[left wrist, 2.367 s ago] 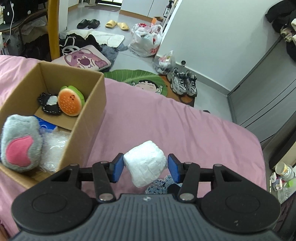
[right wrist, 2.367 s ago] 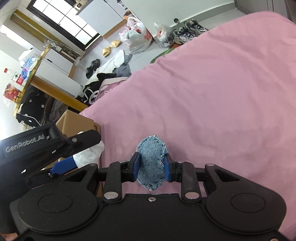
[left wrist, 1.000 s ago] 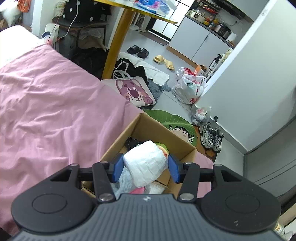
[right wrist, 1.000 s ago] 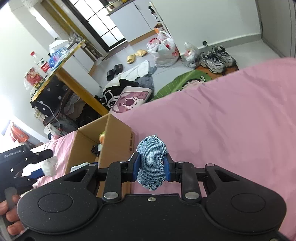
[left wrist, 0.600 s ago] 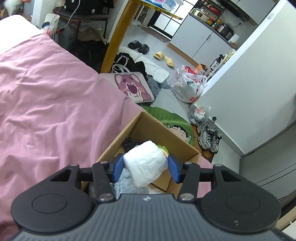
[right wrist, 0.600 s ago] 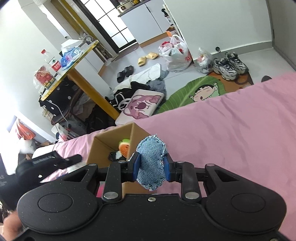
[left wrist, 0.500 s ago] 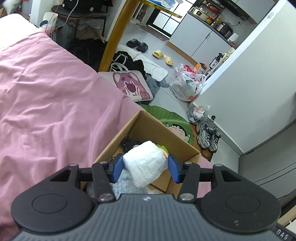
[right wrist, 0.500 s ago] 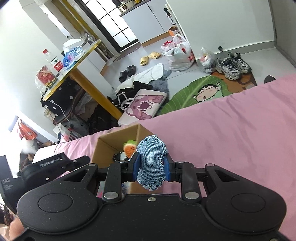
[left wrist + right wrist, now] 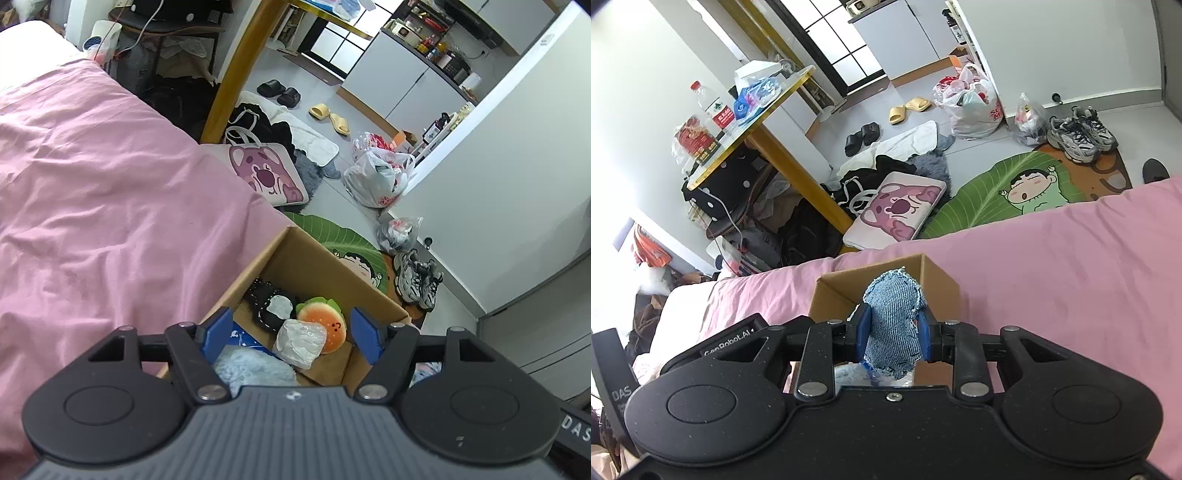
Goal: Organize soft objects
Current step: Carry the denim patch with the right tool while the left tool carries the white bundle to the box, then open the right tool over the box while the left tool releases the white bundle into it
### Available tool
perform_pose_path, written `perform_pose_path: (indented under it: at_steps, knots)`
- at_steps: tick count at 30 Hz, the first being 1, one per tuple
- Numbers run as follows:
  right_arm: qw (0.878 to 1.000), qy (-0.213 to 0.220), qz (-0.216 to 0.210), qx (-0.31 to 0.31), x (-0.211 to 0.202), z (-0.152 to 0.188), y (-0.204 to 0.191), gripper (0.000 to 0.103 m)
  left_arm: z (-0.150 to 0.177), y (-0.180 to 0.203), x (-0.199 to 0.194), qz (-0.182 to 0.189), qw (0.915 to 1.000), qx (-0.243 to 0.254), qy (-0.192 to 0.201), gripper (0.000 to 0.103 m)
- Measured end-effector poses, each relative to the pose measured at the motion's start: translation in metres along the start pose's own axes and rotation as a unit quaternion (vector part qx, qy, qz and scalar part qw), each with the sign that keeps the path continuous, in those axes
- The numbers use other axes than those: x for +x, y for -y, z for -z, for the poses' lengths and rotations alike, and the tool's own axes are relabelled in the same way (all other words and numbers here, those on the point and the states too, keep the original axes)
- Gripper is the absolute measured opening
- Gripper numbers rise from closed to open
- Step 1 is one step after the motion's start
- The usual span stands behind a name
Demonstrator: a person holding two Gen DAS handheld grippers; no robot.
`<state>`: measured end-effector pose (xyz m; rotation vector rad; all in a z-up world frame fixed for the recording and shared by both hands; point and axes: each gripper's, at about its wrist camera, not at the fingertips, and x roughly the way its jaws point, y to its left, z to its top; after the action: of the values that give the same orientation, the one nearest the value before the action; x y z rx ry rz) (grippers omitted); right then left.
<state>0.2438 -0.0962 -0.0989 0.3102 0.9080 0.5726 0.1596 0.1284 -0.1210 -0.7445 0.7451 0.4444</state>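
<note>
jaws of the left gripper (image 9: pixel 291 334) gape above the cardboard box (image 9: pixel 364 286); white plush cube (image 9: pixel 301 341) lies inside. right gripper (image 9: pixel 893 334) pinches the denim pouch (image 9: pixel 894 323), long axis upright.

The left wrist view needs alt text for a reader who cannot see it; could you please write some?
The open left gripper hangs over a cardboard box on a pink bedsheet, with a white wrapped bundle lying free inside against a burger plush. A black-and-white plush and a grey fluffy toy also sit in the box; a cluttered floor lies beyond.
</note>
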Motion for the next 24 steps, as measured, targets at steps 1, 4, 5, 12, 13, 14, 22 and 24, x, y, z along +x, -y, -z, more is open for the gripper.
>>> perform_pose_path:
  at_steps: [1,4,5,12,13,14,22,24]
  knots:
    - [1.000,0.000,0.001,-0.002,0.002,0.000,-0.003,0.027,0.000,-0.001,-0.001,0.001,1.0000,-0.001,0.000,0.069]
    - [1.000,-0.001,-0.001,-0.003,0.006,0.000,-0.009,0.029,-0.001,-0.002,-0.003,0.001,1.0000,0.000,0.001,0.069]
    - [1.000,0.001,-0.003,-0.003,0.006,-0.001,-0.011,0.030,-0.002,-0.003,-0.002,0.000,1.0000,0.000,0.001,0.069]
    - [1.000,0.014,0.011,-0.002,0.001,-0.001,-0.014,0.057,-0.003,-0.006,-0.007,-0.001,1.0000,0.004,-0.006,0.079]
    - [1.000,0.013,0.012,0.002,-0.001,0.000,-0.012,0.057,-0.003,-0.006,-0.008,-0.002,1.0000,0.003,-0.007,0.080]
    - [1.000,0.012,0.015,0.006,-0.003,0.001,-0.011,0.057,-0.003,-0.006,-0.009,-0.005,1.0000,0.003,-0.008,0.081]
    - [0.999,0.019,0.030,0.012,-0.025,0.007,-0.001,0.057,0.003,0.006,-0.022,-0.013,0.9996,0.021,-0.013,0.090]
    - [0.999,0.023,0.030,0.015,-0.032,0.008,0.002,0.057,0.005,0.011,-0.028,-0.015,0.9994,0.028,-0.011,0.092]
